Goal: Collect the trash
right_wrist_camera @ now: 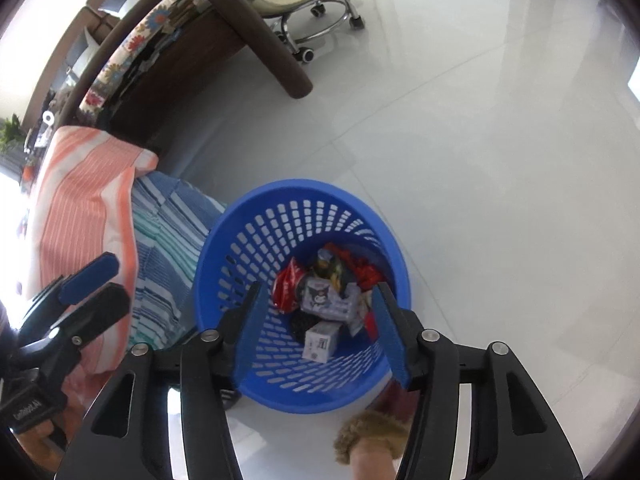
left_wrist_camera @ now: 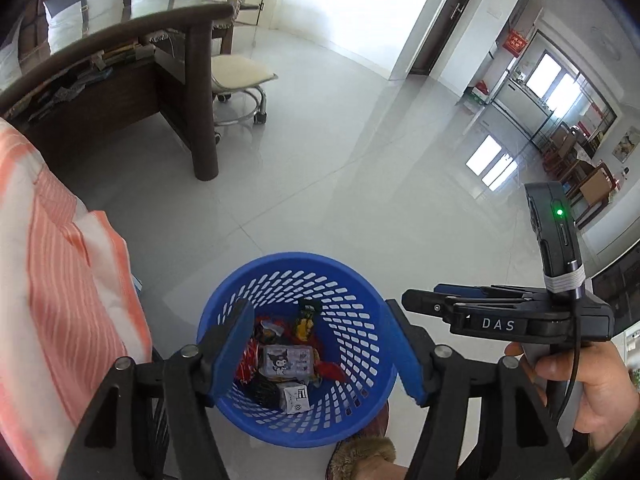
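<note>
A blue perforated plastic basket (left_wrist_camera: 356, 276) stands on the white tile floor and holds trash: a purple cartoon-print packet (left_wrist_camera: 285, 360), a small white carton (left_wrist_camera: 295, 398), red wrappers and a dark snack bag. My left gripper (left_wrist_camera: 320, 354) is open and empty above the basket's mouth. My right gripper (right_wrist_camera: 320, 328) is also open and empty over the same basket (right_wrist_camera: 280, 200), with the purple packet (right_wrist_camera: 328, 300) and white carton (right_wrist_camera: 320, 342) below it. The right gripper shows sideways in the left wrist view (left_wrist_camera: 416, 298), the left gripper in the right wrist view (right_wrist_camera: 94, 280).
An orange-striped cushion (left_wrist_camera: 60, 280) and a blue-striped cloth (right_wrist_camera: 168, 232) lie left of the basket. A dark wooden desk (left_wrist_camera: 120, 80) with a round leg and a wheeled stool (left_wrist_camera: 240, 80) stand behind. A furry slipper (right_wrist_camera: 372, 432) is beside the basket's near edge.
</note>
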Available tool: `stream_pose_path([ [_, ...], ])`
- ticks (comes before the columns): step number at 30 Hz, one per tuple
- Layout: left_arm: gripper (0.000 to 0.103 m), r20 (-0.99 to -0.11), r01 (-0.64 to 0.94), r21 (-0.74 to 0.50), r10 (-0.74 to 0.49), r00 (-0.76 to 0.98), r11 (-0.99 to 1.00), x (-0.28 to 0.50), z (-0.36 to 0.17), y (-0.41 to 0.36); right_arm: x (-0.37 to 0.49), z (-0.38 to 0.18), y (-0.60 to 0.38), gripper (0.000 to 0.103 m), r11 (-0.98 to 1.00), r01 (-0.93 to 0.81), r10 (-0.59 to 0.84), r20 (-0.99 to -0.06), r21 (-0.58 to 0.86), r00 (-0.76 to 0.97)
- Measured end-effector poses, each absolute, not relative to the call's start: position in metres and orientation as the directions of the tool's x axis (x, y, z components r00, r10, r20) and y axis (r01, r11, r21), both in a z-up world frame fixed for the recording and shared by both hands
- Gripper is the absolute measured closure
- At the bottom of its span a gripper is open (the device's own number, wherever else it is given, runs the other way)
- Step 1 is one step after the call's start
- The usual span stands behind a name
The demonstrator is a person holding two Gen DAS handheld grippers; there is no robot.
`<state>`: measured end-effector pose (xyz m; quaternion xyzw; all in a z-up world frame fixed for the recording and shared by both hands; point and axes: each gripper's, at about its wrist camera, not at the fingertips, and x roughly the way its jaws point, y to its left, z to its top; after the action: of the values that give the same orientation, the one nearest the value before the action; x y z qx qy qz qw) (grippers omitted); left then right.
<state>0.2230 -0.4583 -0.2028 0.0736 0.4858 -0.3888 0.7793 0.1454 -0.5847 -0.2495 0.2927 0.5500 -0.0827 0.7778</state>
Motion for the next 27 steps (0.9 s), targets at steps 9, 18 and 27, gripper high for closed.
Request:
stream_pose_path([
  [9,0.014,-0.738,0.705,-0.186,-0.571,0.360,0.685,0.159,-0.134,-0.425,0.094,-0.169,-0.580,0.000,0.803,0.464,0.062,-0.827,0.374,0.559],
  [18,0.000,-0.716,0.677,-0.060,-0.504,0.483,0.734,0.111,-0.112,-0.402,0.023,-0.138,-0.519,0.000,0.865,0.485,-0.192,-0.809,0.128,0.556],
  [27,0.000,-0.717,0.616,-0.008,-0.434,0.546,0.788,0.098,-0.105,-0.383,0.000,-0.129,-0.484,0.000,0.878,0.474,-0.257,-0.766,0.071,0.590],
])
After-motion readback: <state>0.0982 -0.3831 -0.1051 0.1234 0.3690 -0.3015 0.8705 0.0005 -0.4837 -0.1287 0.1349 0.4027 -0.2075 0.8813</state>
